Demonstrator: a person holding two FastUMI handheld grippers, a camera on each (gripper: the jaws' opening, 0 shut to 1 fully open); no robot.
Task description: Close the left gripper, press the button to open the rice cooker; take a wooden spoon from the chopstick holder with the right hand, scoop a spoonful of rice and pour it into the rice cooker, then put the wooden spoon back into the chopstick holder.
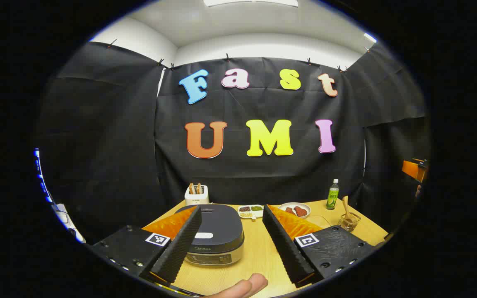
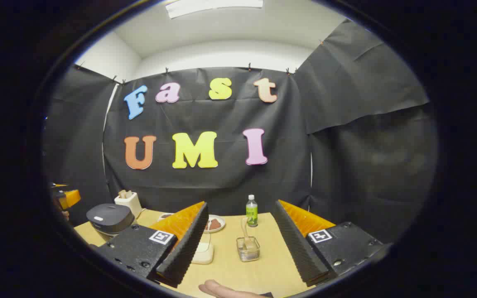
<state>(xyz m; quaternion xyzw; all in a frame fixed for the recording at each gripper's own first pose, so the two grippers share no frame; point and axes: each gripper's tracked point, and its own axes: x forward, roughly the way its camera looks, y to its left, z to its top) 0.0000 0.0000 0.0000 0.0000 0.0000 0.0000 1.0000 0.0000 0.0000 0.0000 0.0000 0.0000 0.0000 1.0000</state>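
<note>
The dark rice cooker sits on the wooden table with its lid down, just ahead of my left gripper, which is open and holds nothing; its left finger overlaps the cooker's near-left side. A pale button shows on the lid. The wooden spoon stands in the wire chopstick holder, straight ahead of my open, unloaded right gripper. From the left gripper view the holder lies at the right. A pale shallow container is partly hidden behind my right gripper's left finger.
A green bottle, a plate with red pieces, a small tray of grains and a white toaster line the back of the table. The black cloth wall rises close behind. A person's finger shows at the bottom.
</note>
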